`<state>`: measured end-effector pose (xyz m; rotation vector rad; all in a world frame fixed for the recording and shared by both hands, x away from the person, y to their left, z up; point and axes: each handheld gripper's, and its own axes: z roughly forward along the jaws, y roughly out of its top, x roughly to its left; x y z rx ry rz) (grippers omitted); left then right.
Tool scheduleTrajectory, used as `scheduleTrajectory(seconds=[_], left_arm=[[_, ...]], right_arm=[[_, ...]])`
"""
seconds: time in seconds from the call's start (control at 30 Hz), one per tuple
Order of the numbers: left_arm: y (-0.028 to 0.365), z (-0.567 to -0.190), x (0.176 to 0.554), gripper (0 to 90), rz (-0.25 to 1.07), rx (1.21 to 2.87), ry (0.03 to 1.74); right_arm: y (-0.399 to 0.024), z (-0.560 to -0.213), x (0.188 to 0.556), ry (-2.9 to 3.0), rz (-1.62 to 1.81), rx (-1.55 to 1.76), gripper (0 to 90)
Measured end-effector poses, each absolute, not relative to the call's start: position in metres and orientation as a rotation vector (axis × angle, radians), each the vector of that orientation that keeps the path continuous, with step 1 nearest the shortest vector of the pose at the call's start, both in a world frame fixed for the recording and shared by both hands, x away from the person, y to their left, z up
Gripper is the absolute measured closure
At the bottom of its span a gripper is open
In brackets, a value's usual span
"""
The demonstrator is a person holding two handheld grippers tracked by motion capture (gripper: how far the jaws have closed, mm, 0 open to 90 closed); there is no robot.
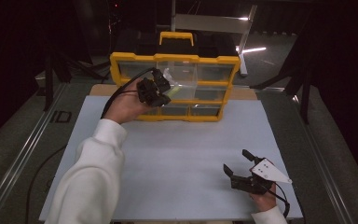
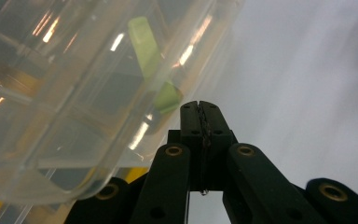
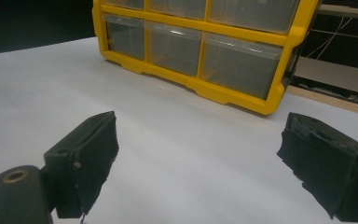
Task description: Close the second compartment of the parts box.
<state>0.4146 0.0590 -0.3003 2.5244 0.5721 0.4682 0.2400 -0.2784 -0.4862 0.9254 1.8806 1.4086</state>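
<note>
Room dim, dark beyond the table [image 1: 191,154], whose pale top catches most of the light. Bright strip lamp [image 1: 254,49] at the back, small hot glare. High view soft, slightly grainy. Left gripper view: clear drawer [image 2: 74,93] close up, blurred, streaked with orange and white reflections; background washed out. Right gripper view: near jaws soft, yellow organizer [image 3: 200,42] sharper, faint shadows beneath.

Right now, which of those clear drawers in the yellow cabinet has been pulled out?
The middle-row drawer beside the left tool: it sticks out, with something green inside, while the other drawers sit flush.
</note>
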Motion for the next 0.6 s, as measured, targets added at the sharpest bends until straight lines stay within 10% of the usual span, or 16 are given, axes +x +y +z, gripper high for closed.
scheduleTrajectory(seconds=[0.6], left_arm=[[0.0593,-0.3011,0.4153,90.0,0.502,2.43,0.599]], right_arm=[[-0.2778,-0.4863,0.2398,1.883,1.408,0.928,10.6]])
